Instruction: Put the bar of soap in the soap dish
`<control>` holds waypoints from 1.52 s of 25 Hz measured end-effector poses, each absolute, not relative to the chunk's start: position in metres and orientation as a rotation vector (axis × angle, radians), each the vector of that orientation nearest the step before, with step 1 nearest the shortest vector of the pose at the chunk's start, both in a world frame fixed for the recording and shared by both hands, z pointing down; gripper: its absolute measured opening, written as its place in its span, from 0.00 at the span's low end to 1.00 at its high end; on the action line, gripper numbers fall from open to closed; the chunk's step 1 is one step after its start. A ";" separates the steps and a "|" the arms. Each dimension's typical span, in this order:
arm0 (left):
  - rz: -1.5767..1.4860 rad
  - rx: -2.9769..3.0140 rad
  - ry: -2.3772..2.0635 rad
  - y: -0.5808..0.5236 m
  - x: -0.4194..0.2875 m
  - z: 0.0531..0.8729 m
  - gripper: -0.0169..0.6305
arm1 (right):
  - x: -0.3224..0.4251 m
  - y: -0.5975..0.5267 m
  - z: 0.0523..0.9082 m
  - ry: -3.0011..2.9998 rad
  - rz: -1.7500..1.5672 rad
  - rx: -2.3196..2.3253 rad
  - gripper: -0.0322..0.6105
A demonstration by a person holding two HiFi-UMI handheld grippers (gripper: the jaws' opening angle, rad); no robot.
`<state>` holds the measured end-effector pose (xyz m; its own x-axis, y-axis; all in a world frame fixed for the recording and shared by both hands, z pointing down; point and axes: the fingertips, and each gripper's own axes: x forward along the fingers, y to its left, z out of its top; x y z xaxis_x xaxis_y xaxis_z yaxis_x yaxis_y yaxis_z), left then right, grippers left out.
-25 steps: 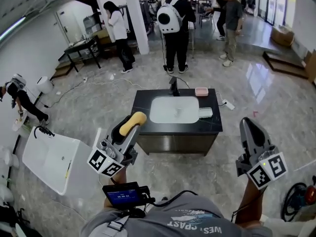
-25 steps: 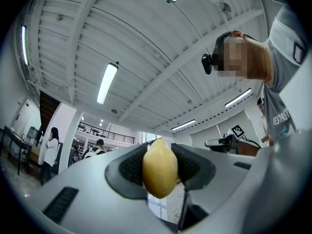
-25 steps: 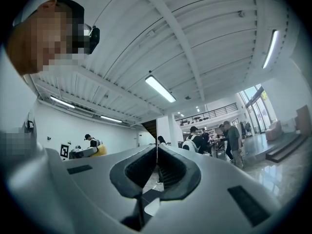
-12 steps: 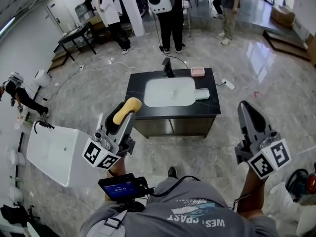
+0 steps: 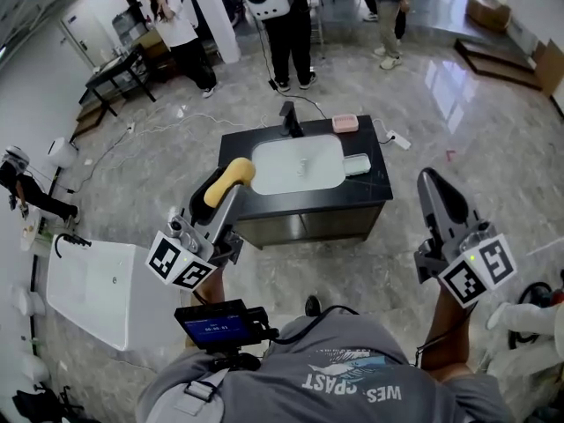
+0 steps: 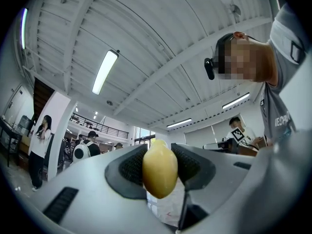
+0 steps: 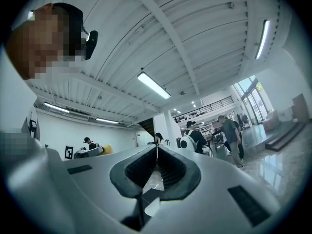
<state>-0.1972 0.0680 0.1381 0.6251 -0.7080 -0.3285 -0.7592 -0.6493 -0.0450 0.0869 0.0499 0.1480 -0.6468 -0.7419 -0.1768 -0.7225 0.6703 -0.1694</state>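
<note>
Left gripper point(image 5: 224, 183) is pinching the yellow bar of soap point(image 6: 160, 173) between its jaws, holding it up in the air, off any surface. Right gripper point(image 5: 433, 186) is showing its jaws pressed together with nothing between them. Both are pointing toward 12 o'clock, at the black vanity counter point(image 5: 374, 192) standing on the marble floor point(image 5: 441, 104).

In the head view the soap is hanging over the counter's 8 o'clock corner, well apart from the pink soap dish point(image 5: 345, 122). The dish is sitting near the counter's 1 o'clock corner, at 3 o'clock of the black faucet point(image 5: 287, 117). A white basin point(image 5: 295, 164) is filling the counter's middle. A pale tray point(image 5: 357, 164) is lying at the basin's 3 o'clock edge.

Other people point(image 5: 282, 7) are standing beyond the counter at 12 o'clock. A loose white sink unit point(image 5: 92, 293) is lying on the floor at the left gripper's 8 o'clock.
</note>
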 end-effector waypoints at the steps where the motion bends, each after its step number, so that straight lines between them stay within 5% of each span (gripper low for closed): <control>1: 0.424 -2.667 1.203 0.065 -0.199 0.137 0.27 | 0.084 0.048 0.150 2.654 -0.125 -1.190 0.06; 17: 0.488 -2.701 1.108 0.032 -0.255 0.159 0.27 | 0.040 0.029 0.164 2.616 -0.075 -1.323 0.06; 38: 0.468 -2.672 1.203 -0.003 -0.227 0.160 0.27 | 0.053 -0.034 0.163 2.678 -0.099 -1.203 0.06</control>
<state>-0.2272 -0.0030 0.1599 0.6245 -0.6971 -0.3522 -0.7519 -0.6586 -0.0295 0.0530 -0.0338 0.1631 -0.6475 -0.7456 -0.1573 -0.7319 0.6660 -0.1440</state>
